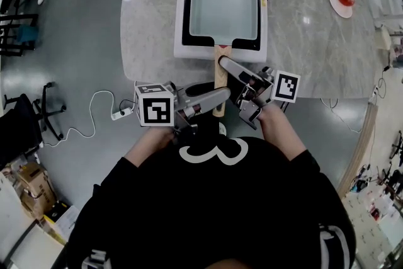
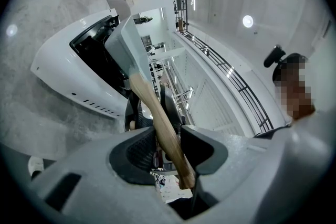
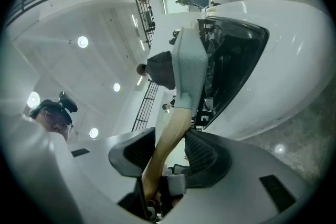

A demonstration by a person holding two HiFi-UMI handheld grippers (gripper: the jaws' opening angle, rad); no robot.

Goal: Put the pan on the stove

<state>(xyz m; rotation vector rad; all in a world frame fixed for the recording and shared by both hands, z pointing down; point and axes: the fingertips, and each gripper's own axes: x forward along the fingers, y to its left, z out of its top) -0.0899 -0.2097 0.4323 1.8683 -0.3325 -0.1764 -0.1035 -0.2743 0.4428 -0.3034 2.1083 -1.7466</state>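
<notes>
Pan (image 1: pixel 225 3) sits on the white stove (image 1: pixel 182 16) near the counter's (image 1: pixel 151 22) 6 o'clock edge, its wooden handle (image 1: pixel 218 79) pointing to 6 o'clock, where the left claw (image 1: pixel 221 97), reaching from 8 o'clock, is clenched on it, while the right claw (image 1: pixel 221 62), from 4 o'clock, grasps it with jaws opening.

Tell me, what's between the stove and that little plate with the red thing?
Nothing; head view shows bare tabletop between stove and plate.
</notes>
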